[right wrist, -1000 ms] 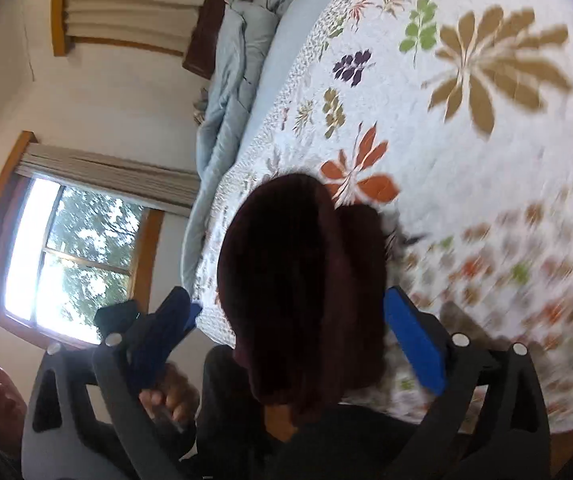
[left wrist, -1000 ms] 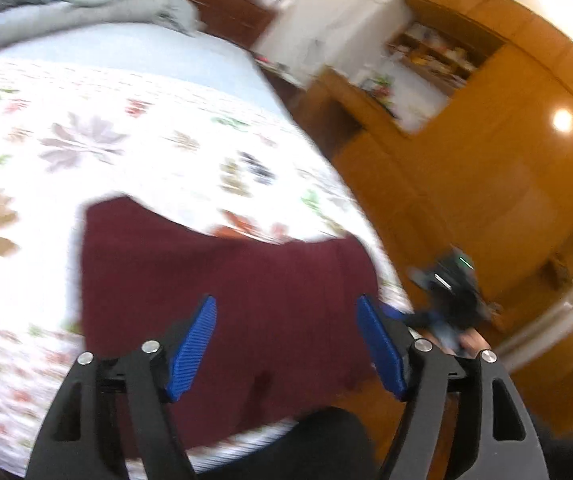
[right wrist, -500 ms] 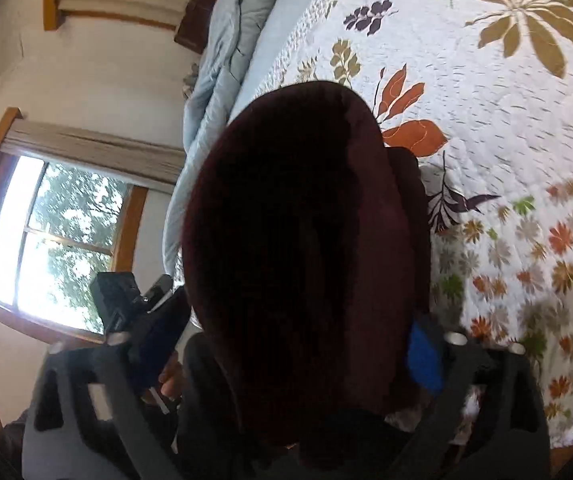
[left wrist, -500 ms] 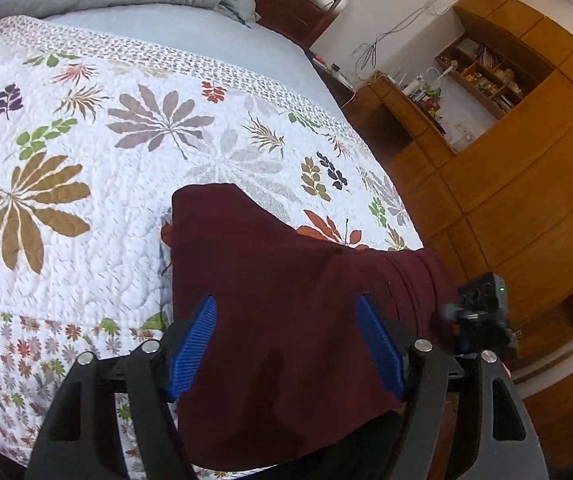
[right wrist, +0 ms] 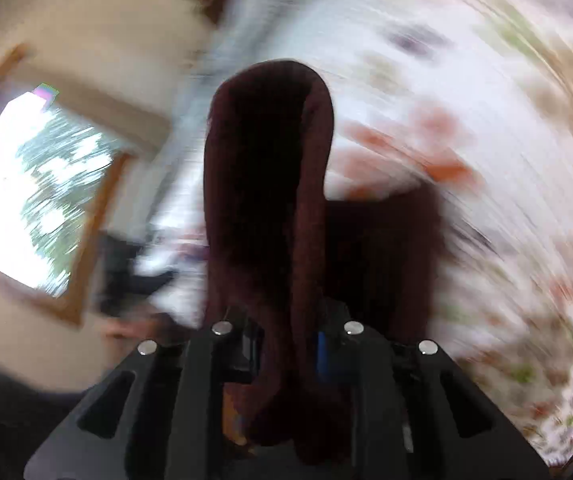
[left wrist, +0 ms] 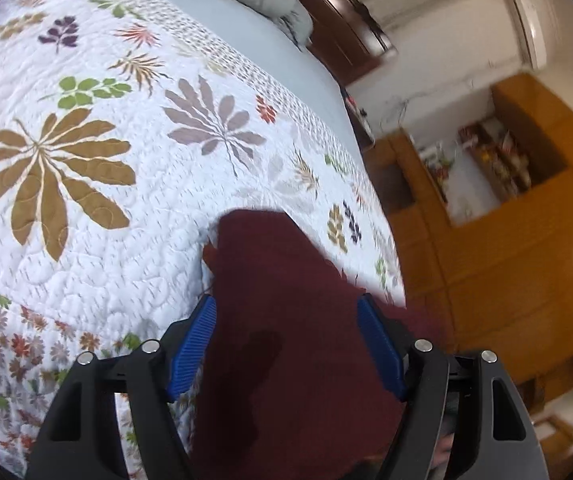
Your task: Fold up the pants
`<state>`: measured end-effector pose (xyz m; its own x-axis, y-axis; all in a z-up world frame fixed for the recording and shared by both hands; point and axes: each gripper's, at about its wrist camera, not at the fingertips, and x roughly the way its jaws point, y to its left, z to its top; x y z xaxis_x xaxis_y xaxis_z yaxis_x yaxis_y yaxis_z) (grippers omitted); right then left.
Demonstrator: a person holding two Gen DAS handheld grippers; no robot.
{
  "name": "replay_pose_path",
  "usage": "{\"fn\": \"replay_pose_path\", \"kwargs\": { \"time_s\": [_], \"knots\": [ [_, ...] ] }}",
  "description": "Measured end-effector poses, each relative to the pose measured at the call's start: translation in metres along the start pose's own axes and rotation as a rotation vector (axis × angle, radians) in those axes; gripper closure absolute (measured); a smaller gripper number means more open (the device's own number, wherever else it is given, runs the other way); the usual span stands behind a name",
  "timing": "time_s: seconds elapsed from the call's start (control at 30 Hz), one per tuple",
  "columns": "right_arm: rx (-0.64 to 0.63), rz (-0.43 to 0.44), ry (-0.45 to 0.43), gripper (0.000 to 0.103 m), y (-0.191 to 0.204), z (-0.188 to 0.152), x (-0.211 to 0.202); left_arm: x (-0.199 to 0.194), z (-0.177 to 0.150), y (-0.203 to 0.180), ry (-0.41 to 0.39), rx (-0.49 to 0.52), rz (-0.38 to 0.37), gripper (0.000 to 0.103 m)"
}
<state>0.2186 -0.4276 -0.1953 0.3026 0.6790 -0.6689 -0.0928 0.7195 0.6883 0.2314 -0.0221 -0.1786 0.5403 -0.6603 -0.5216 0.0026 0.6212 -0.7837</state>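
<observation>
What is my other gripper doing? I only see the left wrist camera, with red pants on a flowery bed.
Observer: The right gripper has its jaws closing on a bunched-up fold of the pants, which stands up in front of its camera.
Operator: Why is that side so bright?
Observer: There is a sunny window with green trees outside, on the left of the right wrist view.
</observation>
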Motion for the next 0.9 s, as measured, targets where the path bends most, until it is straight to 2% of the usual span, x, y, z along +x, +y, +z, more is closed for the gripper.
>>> {"fn": "replay_pose_path", "kwargs": {
  "time_s": [0.03,0.07,0.1,0.17,0.27,0.37,0.47,0.57,0.6,0.67,0.7,0.73,0.8,0.9],
  "knots": [
    [0.056,-0.007,0.007,0.083,-0.024,-0.009,0.007,0.002,0.002,-0.001,-0.008,-0.01,-0.02,0.03],
    [0.083,0.032,-0.019,0.081,-0.033,-0.014,0.004,0.004,0.005,-0.004,-0.013,-0.009,-0.039,0.03],
    [0.096,0.07,-0.038,0.079,-0.035,-0.015,0.002,0.007,0.009,-0.011,-0.019,0.004,-0.066,0.03],
    [0.077,0.065,-0.05,0.076,-0.031,-0.015,0.002,0.014,0.016,-0.02,-0.015,0.004,-0.107,0.03],
    [0.103,0.09,-0.048,0.08,-0.038,-0.02,0.001,0.032,0.026,-0.027,0.033,-0.031,-0.199,0.03],
    [0.117,0.093,-0.048,0.082,-0.043,-0.029,-0.006,0.044,0.029,-0.023,0.054,-0.043,-0.17,0.03],
    [0.166,0.133,-0.046,0.082,-0.052,-0.034,-0.013,0.051,0.028,-0.011,0.079,-0.08,-0.189,0.03],
    [0.216,0.18,-0.024,0.075,-0.063,-0.029,-0.018,0.065,0.026,0.002,0.118,-0.104,-0.185,0.03],
    [0.214,0.159,-0.032,0.073,-0.06,-0.028,-0.026,0.068,0.027,0.005,0.125,-0.112,-0.188,0.03],
    [0.145,0.016,-0.12,0.071,-0.038,-0.024,-0.056,0.068,0.03,0.006,0.129,-0.114,-0.193,0.03],
    [0.114,-0.024,-0.168,0.071,-0.026,-0.022,-0.072,0.066,0.032,0.005,0.127,-0.111,-0.197,0.03],
    [0.074,-0.024,-0.23,0.071,-0.008,-0.017,-0.088,0.064,0.034,0.004,0.123,-0.104,-0.203,0.03],
    [0.013,0.077,-0.274,0.071,0.027,0.0,-0.093,0.062,0.036,0.0,0.11,-0.084,-0.223,0.029],
    [0.01,0.18,-0.18,0.072,0.045,0.021,-0.048,0.068,0.041,-0.003,0.12,-0.1,-0.301,0.029]
  ]
}}
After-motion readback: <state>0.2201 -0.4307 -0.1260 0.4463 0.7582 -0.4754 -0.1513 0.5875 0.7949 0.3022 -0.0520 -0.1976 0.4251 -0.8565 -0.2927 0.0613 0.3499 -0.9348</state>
